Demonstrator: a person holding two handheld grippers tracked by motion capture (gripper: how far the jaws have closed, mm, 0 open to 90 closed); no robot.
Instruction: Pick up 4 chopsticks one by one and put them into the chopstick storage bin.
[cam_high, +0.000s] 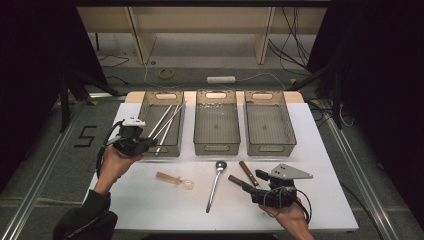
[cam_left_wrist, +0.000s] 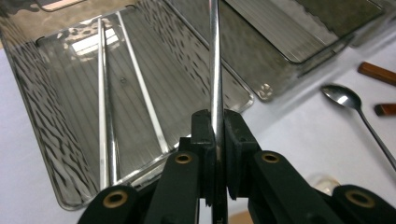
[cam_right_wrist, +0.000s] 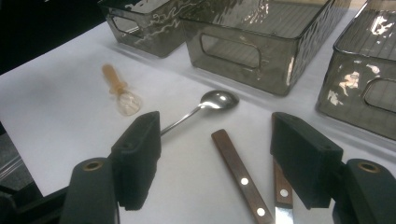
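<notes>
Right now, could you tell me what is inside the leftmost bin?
The leftmost bin holds metal chopsticks, with another chopstick clamped in the left gripper above it.

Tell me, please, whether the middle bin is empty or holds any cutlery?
Empty. The middle bin shows only its bare ribbed floor in the high view, while the left bin holds thin metal rods.

Two chopsticks in left bin — spoon before middle bin.
</notes>
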